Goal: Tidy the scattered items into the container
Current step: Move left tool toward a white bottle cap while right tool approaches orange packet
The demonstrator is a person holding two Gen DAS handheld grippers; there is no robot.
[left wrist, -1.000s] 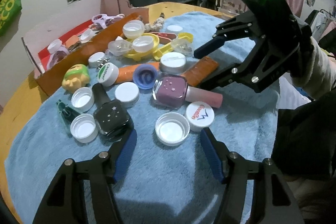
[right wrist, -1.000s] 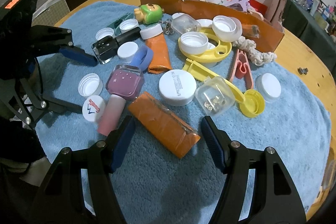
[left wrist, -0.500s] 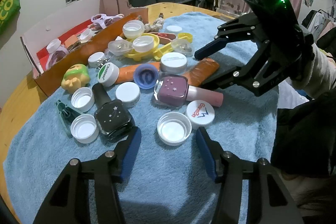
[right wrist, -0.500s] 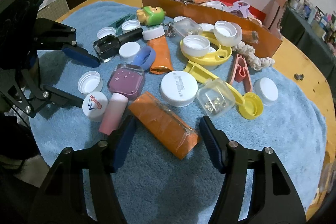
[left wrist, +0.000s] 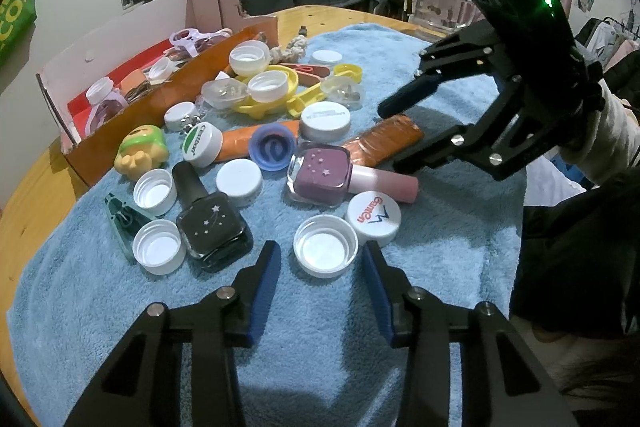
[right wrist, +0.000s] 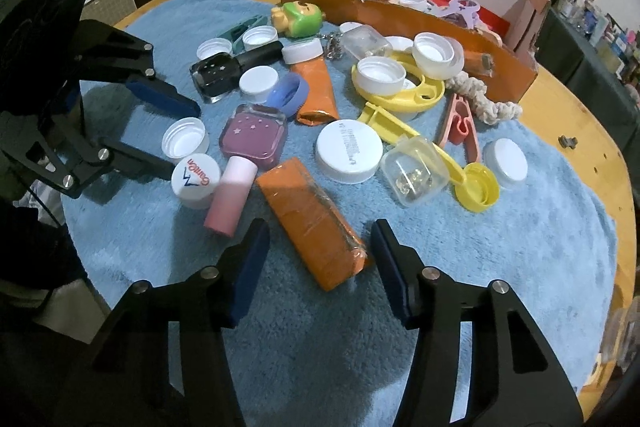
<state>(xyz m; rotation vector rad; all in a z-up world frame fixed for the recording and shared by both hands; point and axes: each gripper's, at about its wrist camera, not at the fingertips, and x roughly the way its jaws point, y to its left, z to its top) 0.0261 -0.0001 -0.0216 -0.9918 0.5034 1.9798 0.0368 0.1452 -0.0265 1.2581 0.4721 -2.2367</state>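
Covering surface: blue towel (left wrist: 448, 259) spread over the round wooden desk (right wrist: 560, 99).
Container: orange cardboard box (right wrist: 400, 15) at the far edge of the towel; it holds white caps, lilac plastic pieces and an orange packet.
Left gripper: left gripper (left wrist: 320, 259) angled down over the near towel, jaws closing, with an upturned white cap (left wrist: 325, 251) between the blue fingers (left wrist: 266, 279). A gap shows on each side of the cap; pads not pressing.
Right gripper: right gripper (right wrist: 316, 247) angled down, jaws closing, straddling the near end of a wrapped orange packet (right wrist: 312, 215). The right pad looks just clear of the packet and a clear gap shows on the left side; no grip.
Purple bottle: purple polish bottle (left wrist: 320, 171) with pink cap, lying flat between the 2 grippers, beside the orange packet.
Black bottle: black polish bottle (left wrist: 208, 215) lying flat, just left of the left gripper's left finger.
Orange tube: orange tube (right wrist: 314, 83) with white cap, lying behind the purple bottle.
Yellow pieces: yellow plastic ring and scoop (right wrist: 400, 99) carrying 2 white caps.
Green toy: green and yellow figure (left wrist: 140, 151) just beside the box wall.
Printed cap: white cap with red and blue lettering (left wrist: 374, 215), touching the pink cap end.
Loose caps: several white caps scattered on the towel, all outside the box.
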